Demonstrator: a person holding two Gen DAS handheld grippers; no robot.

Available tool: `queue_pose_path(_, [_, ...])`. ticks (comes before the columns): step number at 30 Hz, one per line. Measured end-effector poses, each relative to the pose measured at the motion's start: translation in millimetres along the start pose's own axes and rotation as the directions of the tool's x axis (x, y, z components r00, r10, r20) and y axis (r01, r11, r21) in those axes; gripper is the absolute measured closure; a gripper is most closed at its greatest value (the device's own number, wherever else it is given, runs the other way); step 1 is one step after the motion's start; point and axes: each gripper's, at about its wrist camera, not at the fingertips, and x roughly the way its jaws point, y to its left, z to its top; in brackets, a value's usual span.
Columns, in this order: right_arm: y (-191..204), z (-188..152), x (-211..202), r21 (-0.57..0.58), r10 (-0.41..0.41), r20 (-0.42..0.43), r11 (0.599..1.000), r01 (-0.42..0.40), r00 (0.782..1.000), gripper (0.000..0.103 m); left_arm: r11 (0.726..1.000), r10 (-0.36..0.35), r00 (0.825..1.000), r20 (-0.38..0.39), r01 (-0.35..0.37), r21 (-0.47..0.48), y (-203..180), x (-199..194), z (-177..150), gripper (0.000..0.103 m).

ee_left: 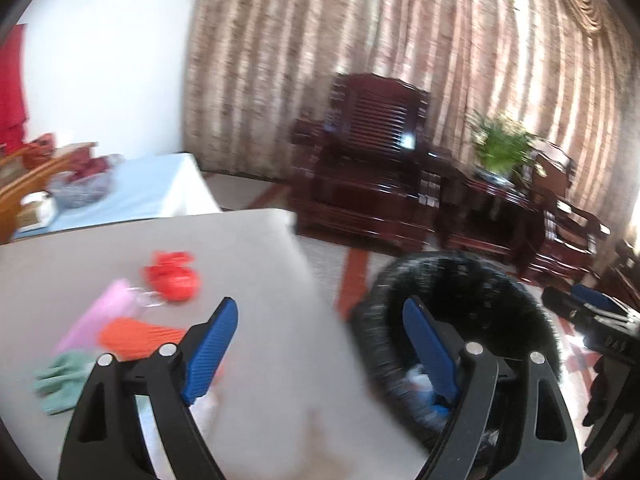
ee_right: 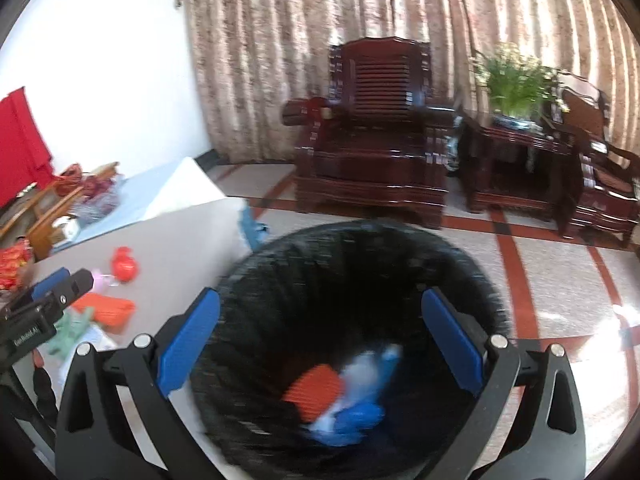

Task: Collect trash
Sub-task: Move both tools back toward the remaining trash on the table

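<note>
Looking past the right gripper (ee_right: 320, 340), we see its fingers (ee_right: 188, 340) spread as wide as they go, nothing between the pads, directly over the mouth of the black bin (ee_right: 280, 280). Inside the bin, below and between those fingers, lie an orange ribbed piece (ee_right: 316, 392) and blurred blue and white scraps (ee_right: 360, 400). Nothing stands between the fingers and the bin.

On the left gripper (ee_left: 320, 360) we note the fingers (ee_left: 212, 352) also wide apart and empty. The left one is over the grey counter (ee_left: 260, 272), the right one over the bin's rim; the counter's edge runs between them.

Left of and beyond the left finger, on the counter, we log the trash: a red crumpled wrapper (ee_left: 172, 276), a pink piece (ee_left: 108, 308), an orange ribbed piece just beside the fingertip, and a green scrap (ee_left: 64, 380) nearest the camera. All lie apart from the pads.

Beyond both grippers: dark wooden armchairs (ee_right: 372, 128), a side table with a green plant (ee_right: 516, 80), patterned curtains (ee_right: 320, 20).
</note>
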Motion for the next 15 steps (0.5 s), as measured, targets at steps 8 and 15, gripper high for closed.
queue_pose_path(8, [95,-6,2,-0.076,0.089,-0.013,0.993,-0.09,0.996,0.005,0.978,0.202,0.979,0.011,-0.201,-0.062,98,-57,-27,0.02])
queue_pose_path(15, [156,-25,11,-0.115,0.154,-0.057,0.98,-0.16,0.986,0.005,0.948,0.299,0.954,-0.027,-0.3,-0.104,155,-80,-52,0.021])
